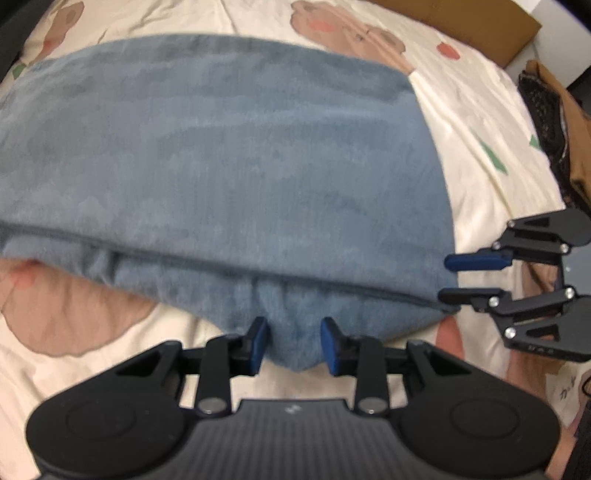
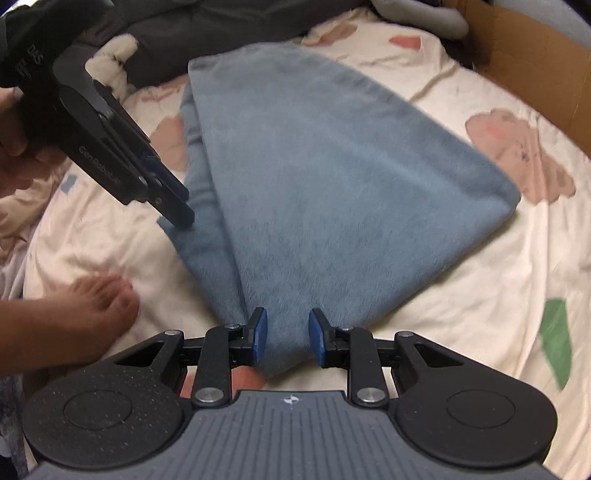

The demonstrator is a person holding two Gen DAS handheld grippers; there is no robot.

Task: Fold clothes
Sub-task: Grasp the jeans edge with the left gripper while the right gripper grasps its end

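A folded blue fleece garment (image 1: 221, 147) (image 2: 332, 166) lies flat on a cream printed bedsheet (image 1: 480, 122) (image 2: 461, 295). My left gripper (image 1: 295, 343) is shut on a bunched part of its near edge, and fabric fills the gap between the blue pads. In the right wrist view the left gripper (image 2: 183, 206) comes in from the upper left, its tip at the garment's left edge. My right gripper (image 2: 286, 332) is shut on a corner of the same garment. From the left wrist view the right gripper (image 1: 448, 277) sits at the cloth's right edge.
A person's bare foot (image 2: 99, 295) rests on the sheet left of the right gripper. A cardboard box (image 2: 535, 66) (image 1: 461, 22) stands at the far right. Brown and dark clothing (image 1: 554, 129) is piled at the bed's right side. Dark fabric (image 2: 221, 29) and a white plush (image 2: 110, 62) lie beyond the garment.
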